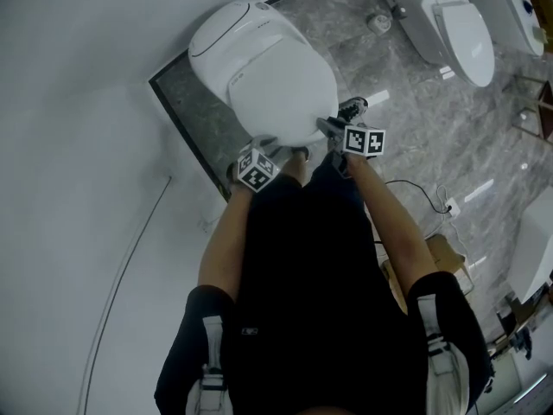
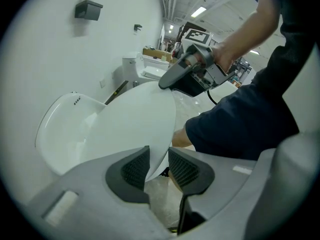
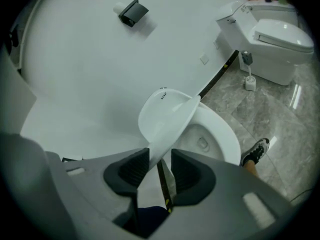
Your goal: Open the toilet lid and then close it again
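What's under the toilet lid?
The lid is tipped up, so the right gripper view shows the white bowl and the drain hole inside it. The lid still covers the bowl's left side, so that part can't be seen.

The toilet lid (image 1: pixel 281 93) was white, smooth and oval, hinged at the back of a white toilet (image 1: pixel 226 31) that stood against a white wall (image 1: pixel 78 102) on a grey marbled floor (image 1: pixel 415 119). It was tilted partway up, so that the open bowl (image 3: pixel 215 134) showed beneath it from the right. Its thin front rim lay loosely in the gap of the left tongs (image 2: pixel 157 170) and of the right tongs (image 3: pixel 160 170), not pinched by either.
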